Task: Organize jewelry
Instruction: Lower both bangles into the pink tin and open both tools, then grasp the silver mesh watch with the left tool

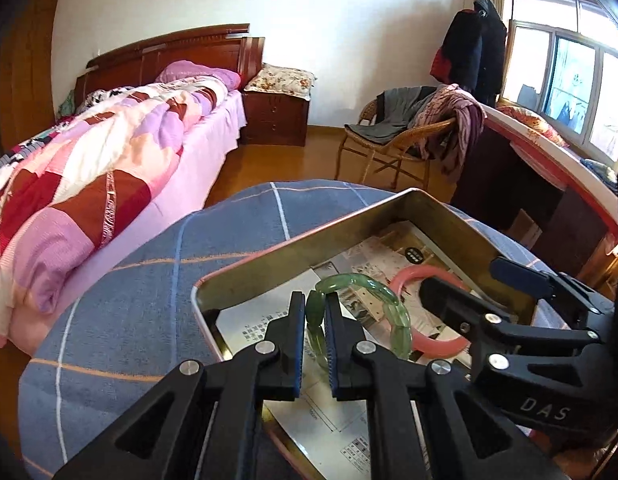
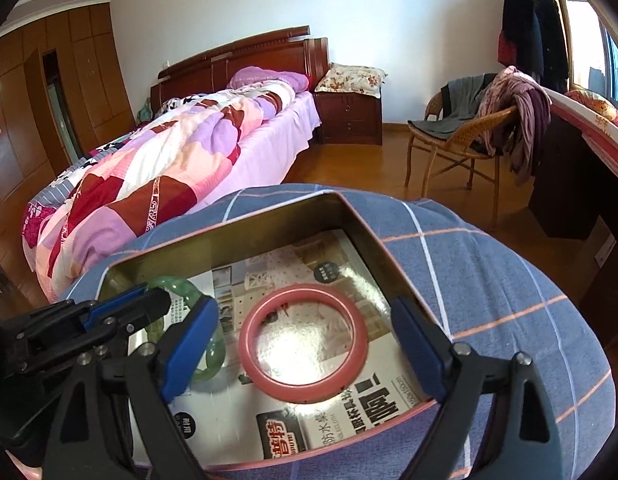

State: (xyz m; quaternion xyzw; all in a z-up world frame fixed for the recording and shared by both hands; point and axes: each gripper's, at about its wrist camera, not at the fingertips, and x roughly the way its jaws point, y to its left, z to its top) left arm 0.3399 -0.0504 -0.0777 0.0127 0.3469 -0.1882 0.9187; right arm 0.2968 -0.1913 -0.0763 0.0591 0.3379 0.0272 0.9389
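— Where does the left gripper (image 1: pixel 313 340) sit?
— Low in the centre of its own view, angled downward, jaws almost together with only a thin gap.
— And the right gripper (image 2: pixel 305 344)?
— Across the lower middle of its view, also tilted down, blue pads (image 2: pixel 417 344) spread wide, pressing on nothing

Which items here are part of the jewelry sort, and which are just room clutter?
In play:
- green bangle, pinched in the left gripper
- pink bangle, lying in the tin between the open jaws of the right gripper
- metal tin, paper-lined

Just lying about:
- bed
- wicker chair draped with clothes
- nightstand
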